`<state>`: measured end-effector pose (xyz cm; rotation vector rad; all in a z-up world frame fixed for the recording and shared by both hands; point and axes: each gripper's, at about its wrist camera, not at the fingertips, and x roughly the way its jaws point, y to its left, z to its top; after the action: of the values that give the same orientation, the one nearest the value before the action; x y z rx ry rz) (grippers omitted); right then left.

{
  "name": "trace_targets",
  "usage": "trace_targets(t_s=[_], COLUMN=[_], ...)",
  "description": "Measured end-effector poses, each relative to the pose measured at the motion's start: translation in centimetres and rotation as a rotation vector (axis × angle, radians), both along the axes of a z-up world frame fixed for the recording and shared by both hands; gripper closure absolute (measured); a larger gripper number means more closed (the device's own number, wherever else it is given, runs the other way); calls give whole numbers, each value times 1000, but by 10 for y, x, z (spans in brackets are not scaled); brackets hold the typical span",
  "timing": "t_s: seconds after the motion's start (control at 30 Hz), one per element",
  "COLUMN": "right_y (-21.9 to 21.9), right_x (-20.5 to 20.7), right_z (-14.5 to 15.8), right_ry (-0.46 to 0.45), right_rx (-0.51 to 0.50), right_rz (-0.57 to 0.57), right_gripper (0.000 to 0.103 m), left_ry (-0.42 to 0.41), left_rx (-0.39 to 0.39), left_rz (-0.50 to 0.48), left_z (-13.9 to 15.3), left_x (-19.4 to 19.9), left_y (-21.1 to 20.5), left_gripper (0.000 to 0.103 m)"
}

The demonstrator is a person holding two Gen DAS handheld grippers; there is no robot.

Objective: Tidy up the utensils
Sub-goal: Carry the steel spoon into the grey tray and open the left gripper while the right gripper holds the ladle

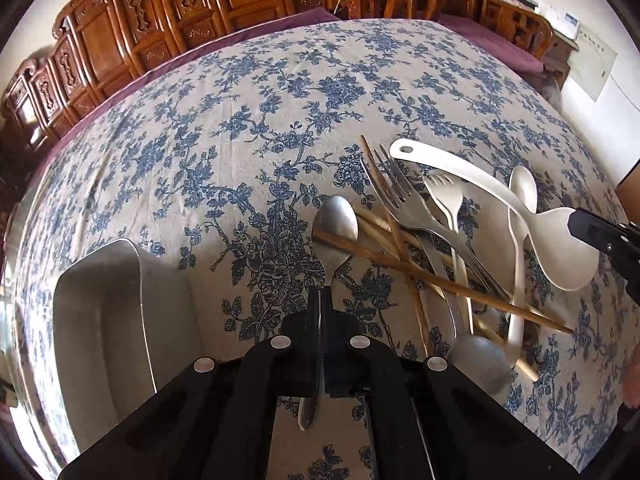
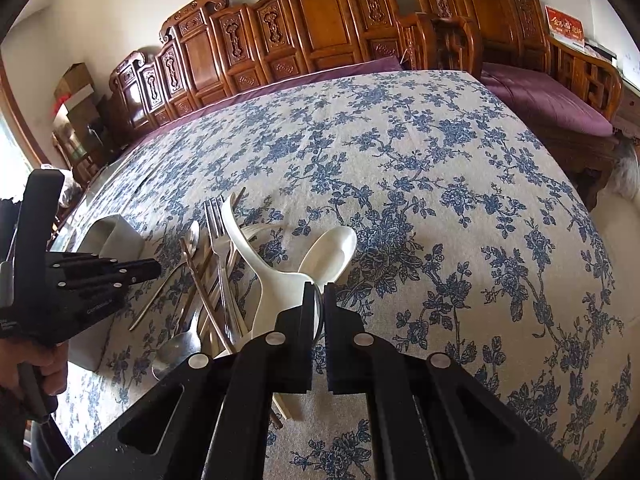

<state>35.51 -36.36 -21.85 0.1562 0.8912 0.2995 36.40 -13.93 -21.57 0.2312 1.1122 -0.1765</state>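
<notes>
Left fingers (image 1: 314, 312) clamp a metal spoon (image 1: 334, 220) beside the steel tray (image 1: 100, 280); right fingers (image 2: 308, 320) pinch the white paddle (image 2: 280, 292).

I see a table covered with a cloth (image 1: 248, 120) printed with blue flowers on a pale ground. On its left part stands a metal tray (image 1: 120, 300), and to the right of it lies a loose heap of utensils: wooden chopsticks (image 1: 440, 276), metal forks (image 1: 400, 200), a metal spoon (image 1: 478, 354), a white plastic fork (image 1: 446, 196) and white spoons (image 1: 520, 192). The large white rice paddle (image 1: 560, 248) seems to rest on the heap, but I cannot tell it surely.
</notes>
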Motion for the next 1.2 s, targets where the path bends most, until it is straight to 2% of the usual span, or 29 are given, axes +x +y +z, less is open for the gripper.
trace_targets(t_s=[0.1,0.3,0.4,0.53,0.77,0.8,1.03,1.2], right_y=[-1,-2,-2,-5,-5,-5,-5,-2], right_x=[0,1,1,2,2,2,2,1], right_z=[0,0,0,-1,-2,-2,-1,0], right_ry=[1,4,6,11,13,13,11,4], right_rx=[3,10,13,23,25,25,25,8], right_rz=[-2,-2,-1,-6,-4,-5,-4,-1], right_gripper=[98,98,98,98,98,98,98,98], left_ry=[12,17,10,4,8,11,-16,-77], left_rx=[-19,-8,7,34,0,-12,17,-2], left_rz=[-7,-3,-21,-36,-16,-18,-5,4], left_z=[-4,-12,-11,-12,-13,-13,-9,10], left_x=[6,24,30,37,51,50,33,7], left_y=[-2,-4,-9,-16,-12,-11,-9,0], left_gripper=[78,75,69,69,68,74,77,77])
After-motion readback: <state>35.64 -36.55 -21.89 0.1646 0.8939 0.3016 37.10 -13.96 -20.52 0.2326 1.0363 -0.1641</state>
